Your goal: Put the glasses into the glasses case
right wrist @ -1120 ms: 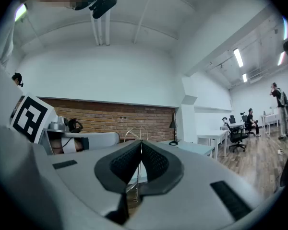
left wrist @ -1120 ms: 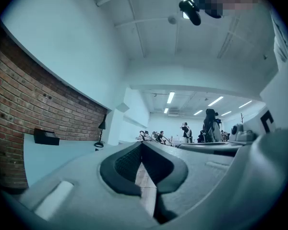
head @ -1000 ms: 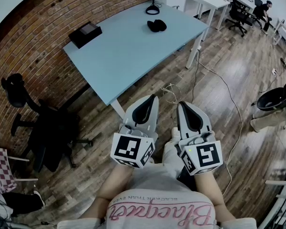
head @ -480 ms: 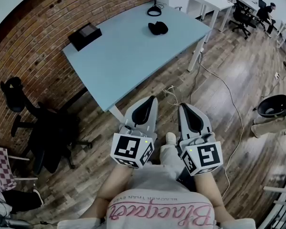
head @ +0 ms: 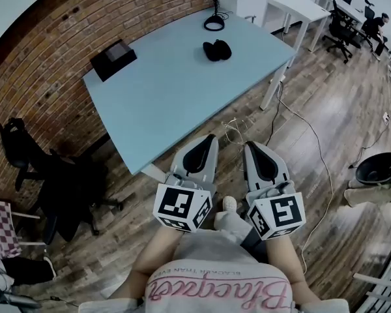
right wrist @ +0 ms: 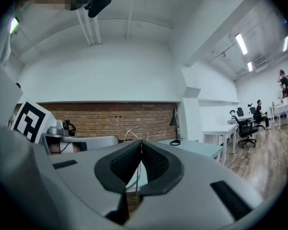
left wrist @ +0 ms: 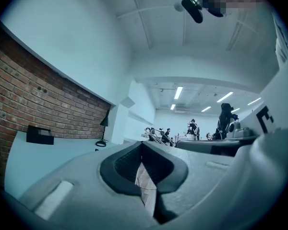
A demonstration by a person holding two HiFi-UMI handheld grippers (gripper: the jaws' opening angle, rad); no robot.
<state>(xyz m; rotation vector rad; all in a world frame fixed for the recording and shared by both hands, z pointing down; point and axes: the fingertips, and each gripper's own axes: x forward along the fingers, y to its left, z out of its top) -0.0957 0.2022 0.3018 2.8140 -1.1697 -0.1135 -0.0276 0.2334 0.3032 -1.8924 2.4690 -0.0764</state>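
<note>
Pale-blue counter [head: 176,90] ahead, left claw [head: 210,138] and right claw [head: 248,145] both closed on nothing, held over wooden floor [head: 326,109].

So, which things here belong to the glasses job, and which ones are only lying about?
For the job:
left gripper and right gripper, both shut, empty
small black thing and black box on the table, likely glasses and case; too small to tell which

Lying about:
desk lamp
office chair
cables on the floor
</note>
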